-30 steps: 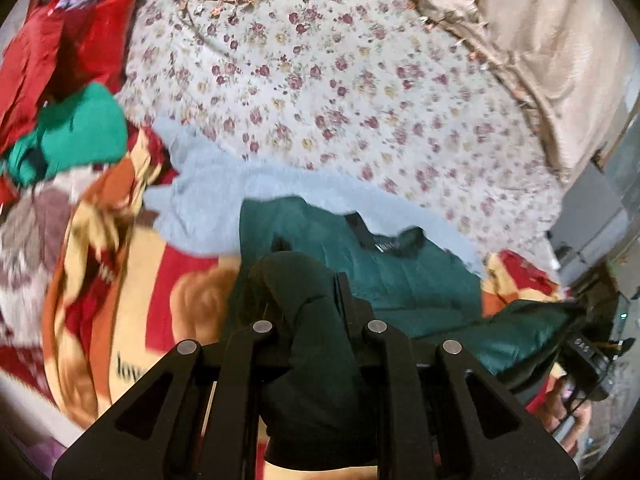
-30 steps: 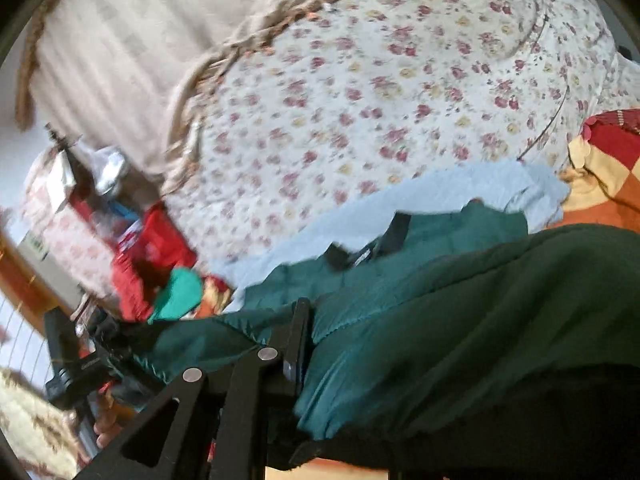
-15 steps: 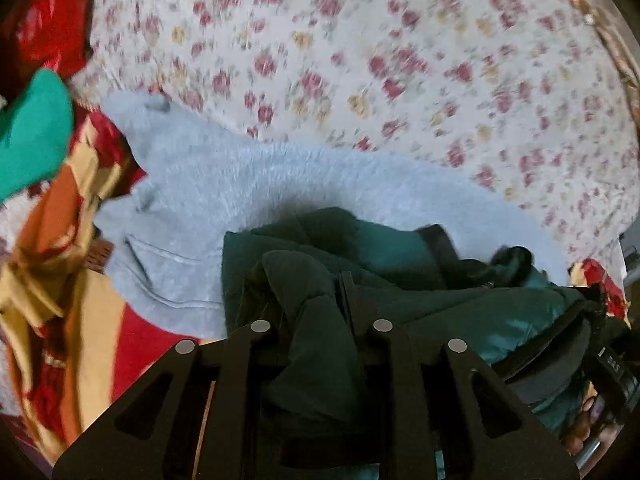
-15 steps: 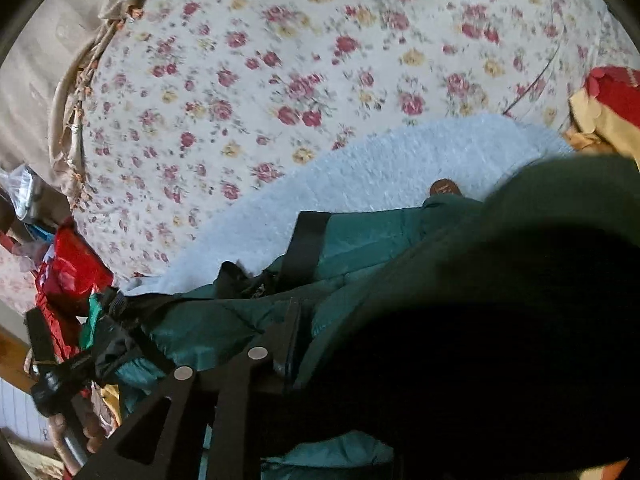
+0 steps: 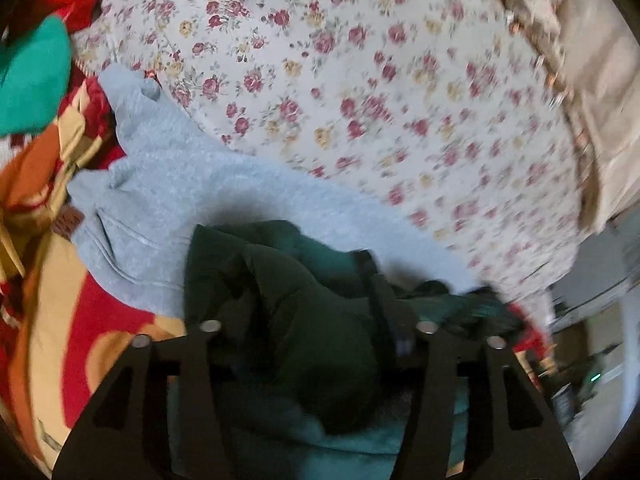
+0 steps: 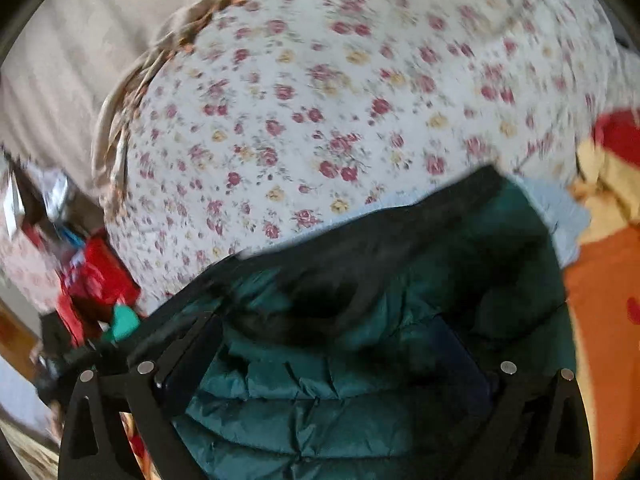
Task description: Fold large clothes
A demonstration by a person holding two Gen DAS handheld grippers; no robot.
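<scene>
A dark green quilted jacket [image 5: 288,320] lies bunched on a light grey fleece garment [image 5: 172,184] on the bed. My left gripper [image 5: 316,344] has its jaws spread wide, with a fold of the jacket lying loose between them. My right gripper [image 6: 328,384] is also open wide, and the jacket [image 6: 360,360] fills the gap between its fingers. The jacket's black collar edge [image 6: 360,232] shows at the top of the pile in the right wrist view.
The floral bedsheet [image 5: 360,80] covers the bed beyond the clothes. A red, orange and yellow blanket [image 5: 60,320] lies to the left, with a teal garment [image 5: 32,80] and red cloth above it. A beige quilt [image 6: 80,40] is at the bed's far edge.
Both grippers have opened and let go of the jacket, which now rests on the grey garment. Both views have pulled back a little from the bed.
</scene>
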